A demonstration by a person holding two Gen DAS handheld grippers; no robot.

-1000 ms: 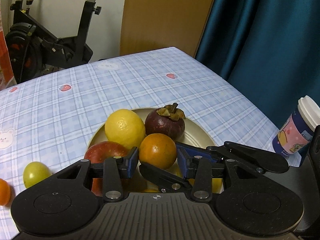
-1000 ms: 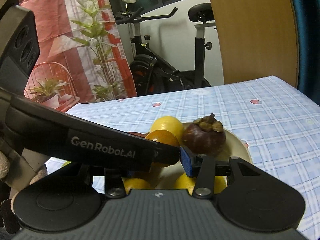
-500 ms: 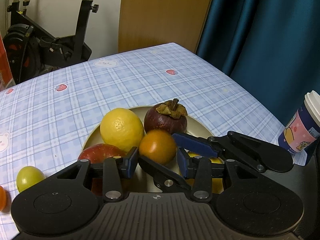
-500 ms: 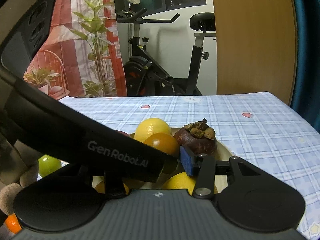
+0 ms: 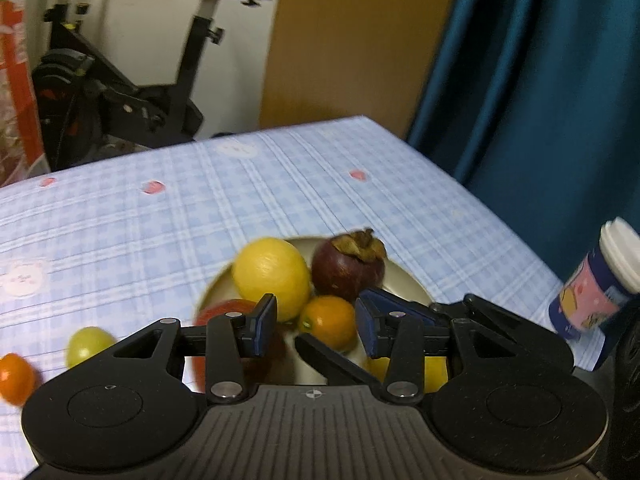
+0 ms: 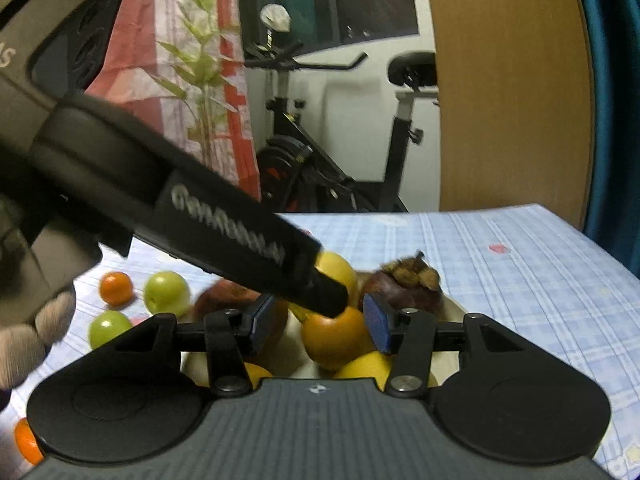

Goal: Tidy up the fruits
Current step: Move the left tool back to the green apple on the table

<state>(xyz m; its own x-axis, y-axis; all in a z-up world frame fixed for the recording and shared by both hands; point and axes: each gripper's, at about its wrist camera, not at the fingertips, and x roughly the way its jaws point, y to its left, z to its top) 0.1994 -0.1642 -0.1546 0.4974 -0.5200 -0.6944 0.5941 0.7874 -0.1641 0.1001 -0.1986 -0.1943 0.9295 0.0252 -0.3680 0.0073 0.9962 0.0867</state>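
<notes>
A small orange (image 5: pixel 328 322) lies on the beige plate (image 5: pixel 404 280) with a lemon (image 5: pixel 272 272), a mangosteen (image 5: pixel 344 268) and a red apple (image 5: pixel 224 312). My left gripper (image 5: pixel 316 326) hovers behind and above the orange, open, with a gap at its left pad. In the right wrist view its black finger (image 6: pixel 248 232) reaches down to the orange's top. My right gripper (image 6: pixel 318 322) has the orange (image 6: pixel 332 340) between its jaws, which are opening. Its left pad stands clear of the fruit. The right gripper (image 5: pixel 328 316) also flanks the orange in the left wrist view.
Loose on the checked cloth left of the plate lie green fruits (image 6: pixel 166 294), (image 6: pixel 108 328) and small oranges (image 6: pixel 116 288), (image 6: pixel 26 440). A lidded cup (image 5: pixel 592 292) stands at the right edge. A gloved hand (image 6: pixel 32 340) shows at the left. An exercise bike stands beyond the table.
My left gripper has drawn back and up, so the orange looks smaller and farther from its pads. The right gripper has rolled, its jaws have widened, and the orange now sits between them.
</notes>
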